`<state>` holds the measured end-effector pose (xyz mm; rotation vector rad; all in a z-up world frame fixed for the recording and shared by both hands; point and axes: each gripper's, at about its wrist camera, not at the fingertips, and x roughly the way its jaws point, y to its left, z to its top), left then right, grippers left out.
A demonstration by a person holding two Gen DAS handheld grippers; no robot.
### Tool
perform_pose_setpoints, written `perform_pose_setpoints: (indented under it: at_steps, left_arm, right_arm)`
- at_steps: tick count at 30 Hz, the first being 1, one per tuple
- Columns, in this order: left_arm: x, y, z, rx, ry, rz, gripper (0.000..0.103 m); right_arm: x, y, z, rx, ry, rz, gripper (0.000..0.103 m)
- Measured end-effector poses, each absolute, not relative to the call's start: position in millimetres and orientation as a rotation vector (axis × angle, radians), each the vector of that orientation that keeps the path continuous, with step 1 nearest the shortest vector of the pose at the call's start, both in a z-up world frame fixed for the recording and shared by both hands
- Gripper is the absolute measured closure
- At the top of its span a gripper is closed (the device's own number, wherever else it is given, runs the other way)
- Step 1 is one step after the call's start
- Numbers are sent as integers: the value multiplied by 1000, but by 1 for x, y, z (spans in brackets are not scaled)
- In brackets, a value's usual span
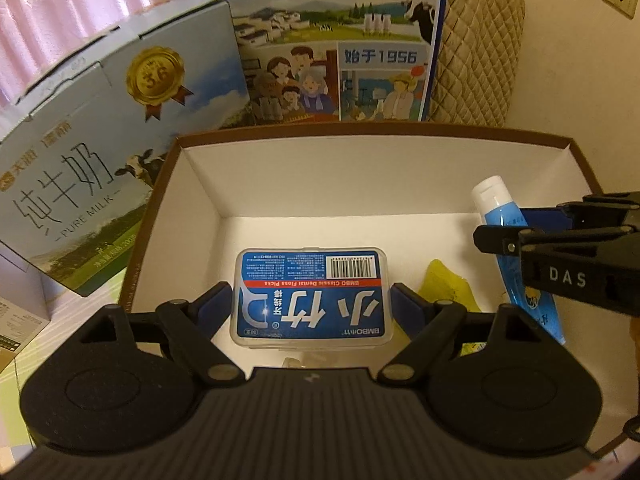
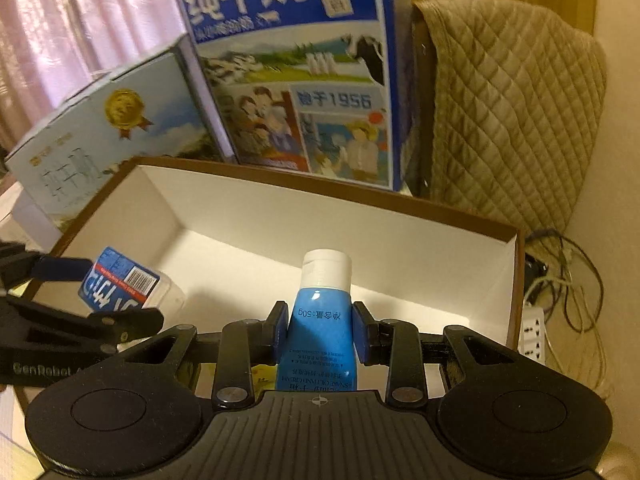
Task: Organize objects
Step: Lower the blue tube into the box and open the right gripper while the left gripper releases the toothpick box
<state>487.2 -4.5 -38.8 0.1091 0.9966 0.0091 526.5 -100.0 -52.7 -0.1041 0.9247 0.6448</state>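
Here, on the left, the left claw (image 1: 311,300) is clamping the floss case (image 1: 310,296) over the near part of the open box (image 1: 360,138). To the right, the right claw (image 2: 319,330) is squeezing the blue tube (image 2: 322,320) above the box's right side. Neither item is resting inside yet; both are awaiting release, and a yellow thing (image 1: 448,288) is already lying on the box floor.

Warm, dim indoor light; pink curtains (image 1: 60,12) glow softly with backlight. Both fisheye views bend and darken at the corners. The right view's milk cartons (image 2: 120,128) look slightly blurred.
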Motion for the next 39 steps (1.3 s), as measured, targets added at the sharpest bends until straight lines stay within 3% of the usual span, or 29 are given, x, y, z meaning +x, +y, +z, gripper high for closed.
perform_pose_setpoints:
  at_steps: [25, 30, 39]
  left_arm:
    - [500, -5, -58, 98, 1032, -6, 20]
    - [501, -1, -58, 82, 1029, 14, 13]
    - [491, 11, -50, 53, 1038, 32, 12]
  right_arm:
    - [535, -108, -51, -43, 959, 619, 71]
    - [534, -109, -49, -54, 951, 621, 70]
    - [518, -112, -34, -77, 905, 673, 46]
